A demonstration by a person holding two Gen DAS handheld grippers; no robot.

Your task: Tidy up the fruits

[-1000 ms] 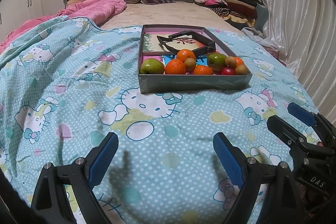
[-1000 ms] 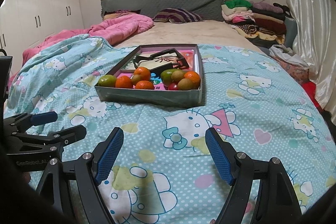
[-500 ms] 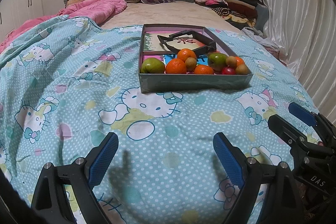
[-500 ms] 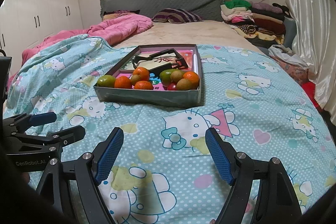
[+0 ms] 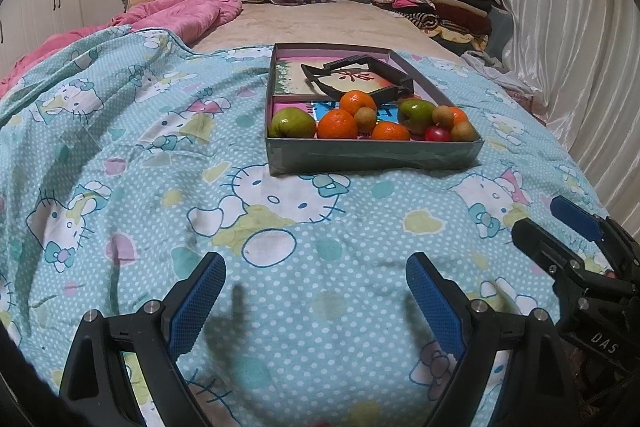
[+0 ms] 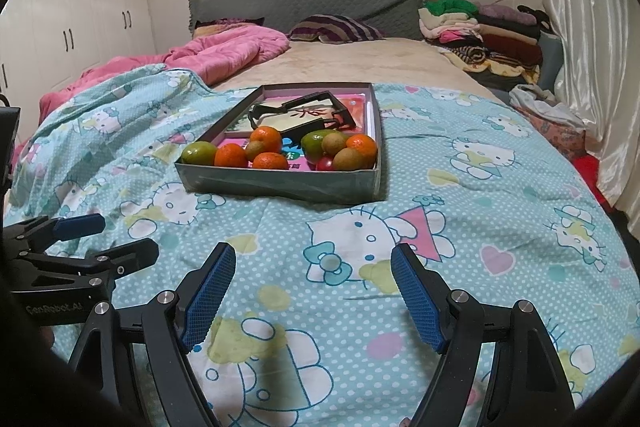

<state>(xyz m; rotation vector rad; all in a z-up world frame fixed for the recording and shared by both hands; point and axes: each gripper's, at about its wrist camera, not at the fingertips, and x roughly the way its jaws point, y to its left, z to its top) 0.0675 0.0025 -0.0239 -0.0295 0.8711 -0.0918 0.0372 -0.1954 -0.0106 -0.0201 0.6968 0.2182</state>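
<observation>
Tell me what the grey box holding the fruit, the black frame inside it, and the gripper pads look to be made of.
Grey box: probably cardboard with a matte paper wrap; thin straight walls, slightly wrinkled front.
Black frame: likely molded plastic; dull black with a ribbed rim, though the view leaves this open.
Pads of the right gripper: blue rubber or soft plastic, by their fine gridded texture.

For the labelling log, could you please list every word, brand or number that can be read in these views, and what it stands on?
"DAS": white letters on the black body of the right gripper, seen from the left wrist.
"GenRobot.AI": on the body of the left gripper, seen from the right wrist; the last letters are faint.
Red characters on the card in the black tray inside the grey box: too blurred to read.
Print on the blue card under the fruit: unreadable.
</observation>
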